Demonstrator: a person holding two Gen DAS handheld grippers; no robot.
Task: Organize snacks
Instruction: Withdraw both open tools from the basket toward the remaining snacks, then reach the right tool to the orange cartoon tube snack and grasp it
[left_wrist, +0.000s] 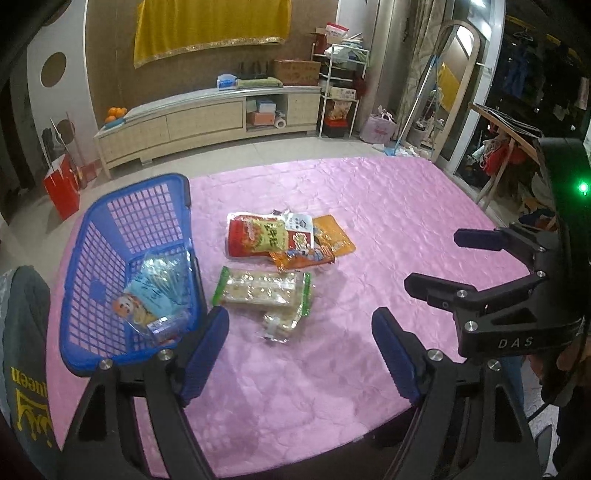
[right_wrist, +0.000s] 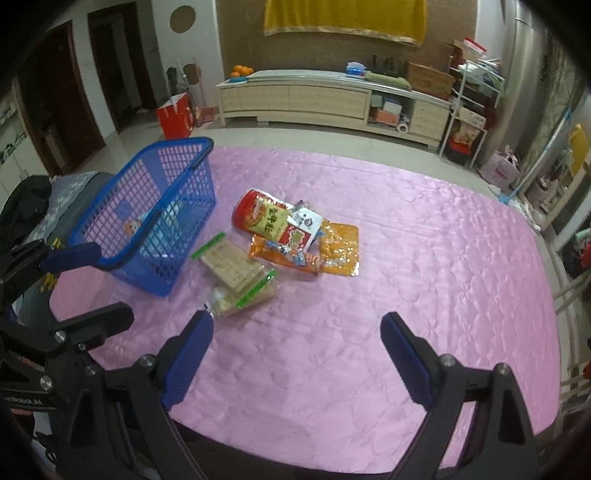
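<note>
left gripper nearest, jaws spread wide, nothing between the blue pads, hanging over bare pink tablecloth at the near edge. right gripper likewise spread and empty over the cloth; in the left wrist view its black fingers show at the right, apart.

just beyond the left gripper's left pad: blue plastic basket at the near left of the table, upright, mesh walls. inside it a clear-wrapped snack pack with pale blue label and a small cartoon figure, lying on the basket floor.

just right of the basket, on the cloth: two clear cracker packs with green ends, one partly over the other, close to the basket but apart from it.

farther, mid-table: a loose heap of snacks, touching and overlapping. red bag with a yellow-green pack on top, a small white and red packet, orange packets at the right of the heap.

beyond the table: long pale cabinet, oranges on its left end, yellow cloth on the wall.
</note>
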